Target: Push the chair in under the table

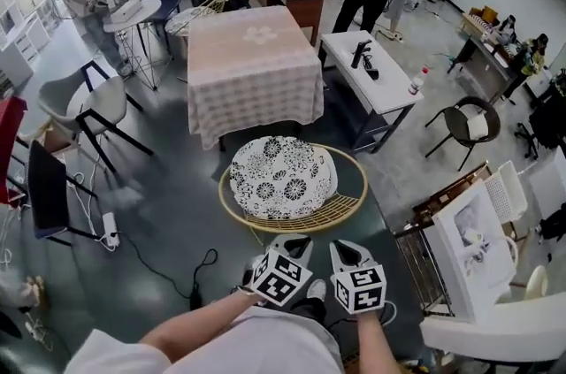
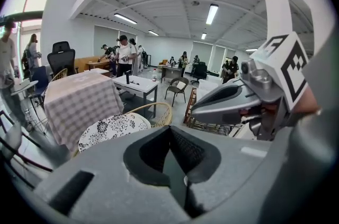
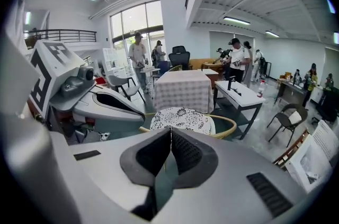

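A round wicker chair (image 1: 345, 206) with a black-and-white flowered cushion (image 1: 281, 176) stands on the floor just in front of a square table (image 1: 252, 63) draped in a checked cloth. The chair sits outside the table, its near rim toward me. My left gripper (image 1: 293, 240) and right gripper (image 1: 348, 247) hover side by side just short of that rim, touching nothing. Both are shut and empty. The left gripper view shows its closed jaws (image 2: 170, 127), the cushion (image 2: 112, 127) and the table (image 2: 79, 104). The right gripper view shows its closed jaws (image 3: 170, 128) aimed at the cushion (image 3: 183, 118).
A white bench table (image 1: 376, 76) with a bottle stands right of the checked table. Grey chairs (image 1: 88, 103) are at the left, a black chair (image 1: 467, 125) at the right. A wire rack with white panels (image 1: 460, 244) is close on my right. A cable (image 1: 177, 275) trails on the floor. People stand at the back.
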{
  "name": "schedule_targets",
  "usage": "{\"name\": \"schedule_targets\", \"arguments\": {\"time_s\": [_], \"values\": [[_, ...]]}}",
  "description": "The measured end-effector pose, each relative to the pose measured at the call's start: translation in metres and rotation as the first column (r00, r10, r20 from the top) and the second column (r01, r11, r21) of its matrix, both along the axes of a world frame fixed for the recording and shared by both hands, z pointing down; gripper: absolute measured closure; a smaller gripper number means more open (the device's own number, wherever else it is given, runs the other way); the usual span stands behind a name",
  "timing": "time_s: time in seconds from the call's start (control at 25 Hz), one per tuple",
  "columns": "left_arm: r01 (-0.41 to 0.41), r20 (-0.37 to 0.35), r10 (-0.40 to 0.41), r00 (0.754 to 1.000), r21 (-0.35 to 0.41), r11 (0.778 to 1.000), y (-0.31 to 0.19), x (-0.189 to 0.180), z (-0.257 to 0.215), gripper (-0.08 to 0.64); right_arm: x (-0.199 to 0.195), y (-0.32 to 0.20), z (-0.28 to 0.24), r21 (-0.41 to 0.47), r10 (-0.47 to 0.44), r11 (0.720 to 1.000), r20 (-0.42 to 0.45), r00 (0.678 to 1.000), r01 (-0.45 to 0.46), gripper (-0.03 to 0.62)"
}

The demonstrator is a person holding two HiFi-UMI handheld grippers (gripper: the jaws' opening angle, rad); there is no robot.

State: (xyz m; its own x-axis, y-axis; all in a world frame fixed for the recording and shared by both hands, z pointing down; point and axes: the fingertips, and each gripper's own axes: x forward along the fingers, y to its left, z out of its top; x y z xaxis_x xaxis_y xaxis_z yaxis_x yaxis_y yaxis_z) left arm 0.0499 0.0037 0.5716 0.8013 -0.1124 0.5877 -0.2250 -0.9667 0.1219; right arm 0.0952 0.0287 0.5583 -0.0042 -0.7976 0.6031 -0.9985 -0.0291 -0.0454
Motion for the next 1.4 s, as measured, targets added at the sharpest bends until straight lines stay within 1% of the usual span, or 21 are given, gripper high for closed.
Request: {"name": "schedule_targets", "arguments": {"time_s": [0.12,0.2,0.28,0.4,0.48,0.56,0.6,0.72,0.8,0.92,1.0,1.12,1.16,1.24,1.32,1.4], "values": [[0.044,0.016,-0.044,0.999,0.023,0.999,-0.005,0.002,0.005,0.555,0.007,-0.010,0.007,-0.020,-0.108,0.994,-0.017,0.994,0.108,0.588],[0.082,0.035,-0.084,0.996,0.042,0.996,-0.010,-0.001,0.009,0.555,0.011,-0.017,0.013,-0.035,-0.187,0.982,-0.032,0.982,0.186,0.588],[0.116,0.062,-0.120,0.991,0.058,0.992,-0.015,-0.004,0.015,0.555,0.018,-0.020,0.019,-0.061,-0.262,0.964,-0.066,0.963,0.258,0.588],[0.151,0.116,-0.160,0.980,0.084,0.985,-0.019,-0.013,0.028,0.554,0.029,-0.023,0.031,-0.104,-0.369,0.928,-0.127,0.921,0.358,0.588],[0.161,0.158,-0.179,0.971,0.120,0.980,-0.023,-0.023,0.036,0.554,0.032,-0.025,0.038,-0.132,-0.436,0.898,-0.142,0.889,0.420,0.588],[0.154,0.202,-0.185,0.962,0.163,0.975,-0.027,-0.031,0.043,0.550,0.035,-0.026,0.046,-0.162,-0.500,0.863,-0.153,0.852,0.478,0.588],[0.141,0.225,-0.181,0.957,0.183,0.973,-0.028,-0.033,0.047,0.531,0.036,-0.027,0.049,-0.177,-0.534,0.843,-0.164,0.830,0.508,0.588],[0.077,0.301,-0.147,0.942,0.234,0.969,-0.032,-0.036,0.056,0.469,0.041,-0.029,0.056,-0.220,-0.638,0.770,-0.219,0.739,0.599,0.587],[0.025,0.347,-0.123,0.930,0.273,0.962,-0.033,-0.037,0.060,0.458,0.043,-0.029,0.058,-0.251,-0.697,0.717,-0.261,0.668,0.650,0.586],[-0.062,0.415,-0.082,0.906,0.322,0.945,-0.034,-0.032,0.066,0.442,0.047,-0.027,0.064,-0.302,-0.771,0.634,-0.319,0.551,0.712,0.586],[-0.120,0.457,-0.054,0.888,0.344,0.931,-0.036,-0.026,0.070,0.434,0.052,-0.027,0.069,-0.332,-0.805,0.587,-0.339,0.487,0.739,0.584],[-0.205,0.512,-0.008,0.859,0.358,0.911,-0.036,-0.019,0.078,0.433,0.056,-0.027,0.075,-0.376,-0.839,0.531,-0.356,0.411,0.759,0.562],[-0.233,0.533,0.009,0.846,0.355,0.905,-0.034,-0.018,0.082,0.433,0.057,-0.026,0.077,-0.392,-0.848,0.515,-0.361,0.387,0.762,0.546],[-0.278,0.575,0.029,0.818,0.350,0.895,-0.033,-0.017,0.091,0.431,0.060,-0.027,0.083,-0.424,-0.862,0.484,-0.380,0.335,0.765,0.535],[-0.298,0.608,0.022,0.794,0.356,0.886,-0.037,-0.018,0.098,0.430,0.062,-0.031,0.089,-0.458,-0.872,0.451,-0.407,0.270,0.766,0.532],[-0.300,0.630,0.009,0.777,0.357,0.885,-0.041,-0.017,0.103,0.428,0.062,-0.034,0.095,-0.489,-0.878,0.416,-0.437,0.198,0.767,0.526]]}}
